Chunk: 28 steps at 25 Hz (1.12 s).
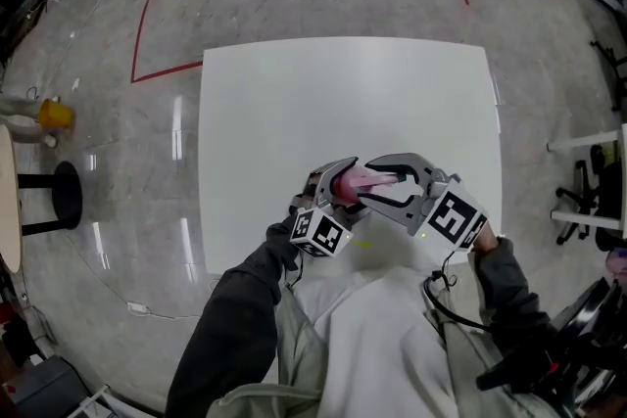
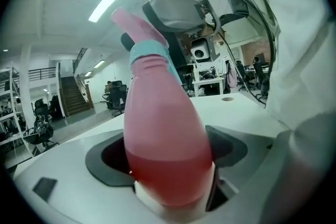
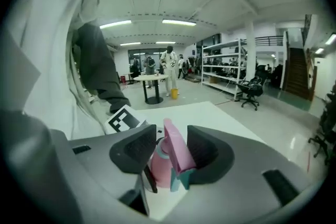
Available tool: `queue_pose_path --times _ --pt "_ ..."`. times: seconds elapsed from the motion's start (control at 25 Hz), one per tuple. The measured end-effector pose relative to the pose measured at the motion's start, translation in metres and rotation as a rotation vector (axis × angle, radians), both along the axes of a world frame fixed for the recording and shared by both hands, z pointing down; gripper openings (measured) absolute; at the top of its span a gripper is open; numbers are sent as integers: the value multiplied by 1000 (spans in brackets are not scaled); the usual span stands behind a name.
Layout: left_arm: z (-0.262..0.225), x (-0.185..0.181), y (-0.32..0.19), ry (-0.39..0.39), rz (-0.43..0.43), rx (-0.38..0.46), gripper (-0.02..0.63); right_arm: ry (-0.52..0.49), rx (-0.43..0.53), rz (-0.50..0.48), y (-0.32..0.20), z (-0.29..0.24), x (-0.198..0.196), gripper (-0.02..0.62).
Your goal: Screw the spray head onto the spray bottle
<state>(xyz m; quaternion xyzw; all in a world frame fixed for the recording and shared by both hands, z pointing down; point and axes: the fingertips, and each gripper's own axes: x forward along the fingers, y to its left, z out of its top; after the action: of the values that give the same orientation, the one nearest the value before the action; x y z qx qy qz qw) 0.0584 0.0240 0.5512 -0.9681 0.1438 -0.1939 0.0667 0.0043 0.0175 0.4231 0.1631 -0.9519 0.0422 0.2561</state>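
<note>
A pink spray bottle [image 1: 345, 187] with red liquid is held above the front edge of the white table [image 1: 343, 93]. My left gripper [image 1: 338, 179] is shut on its body [image 2: 165, 144], with both pads against its sides. The pink spray head [image 3: 176, 152] sits on the neck over a teal collar [image 2: 149, 52]. My right gripper [image 3: 170, 153] stands open around that head: a gap shows at the left pad, and the head lies close to the right pad. In the head view, my right gripper [image 1: 377, 181] meets the bottle from the right.
The person's white jacket and dark sleeve fill the near side. A round black stool [image 1: 64, 196] and a yellow object [image 1: 54, 115] stand on the floor at left. Red tape lines [image 1: 147, 15] mark the floor. Office chairs [image 1: 588, 201] stand at right.
</note>
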Motion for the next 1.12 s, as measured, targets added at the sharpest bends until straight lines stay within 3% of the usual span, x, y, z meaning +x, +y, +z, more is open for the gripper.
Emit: queue_pose_path --times 0.16,0.24,0.4,0.48,0.6,0.68,0.76,0.8,0.88,1.0,1.12 --pt "-1 1 3 -3 14 -1 423 191 75 -85 8 23 4 167" --pt "-1 1 2 -3 13 -1 423 187 91 -71 7 24 0 148" --pt "0 0 1 -6 -6 2 423 177 28 18 6 26 -8 123" --pt "-1 -1 -2 -5 -33 0 423 187 -58 125 1 28 -9 121" --pt "-1 0 -5 0 -73 -4 423 136 -128 399 -6 29 -7 123" --pt "-1 2 -7 1 -85 -2 423 94 -39 586 -9 30 -2 123" --pt "-3 4 -8 8 -95 -9 423 121 140 662 -9 27 1 124" --pt "-4 4 -8 12 -97 -13 423 139 213 656 -8 23 0 124" --pt "-5 4 -8 13 -87 -10 423 109 274 609 -6 9 -3 124" --pt "0 1 -8 8 -65 -4 423 47 256 520 -3 3 2 127" --pt "2 0 -8 6 -56 -3 423 79 243 385 3 9 7 132"
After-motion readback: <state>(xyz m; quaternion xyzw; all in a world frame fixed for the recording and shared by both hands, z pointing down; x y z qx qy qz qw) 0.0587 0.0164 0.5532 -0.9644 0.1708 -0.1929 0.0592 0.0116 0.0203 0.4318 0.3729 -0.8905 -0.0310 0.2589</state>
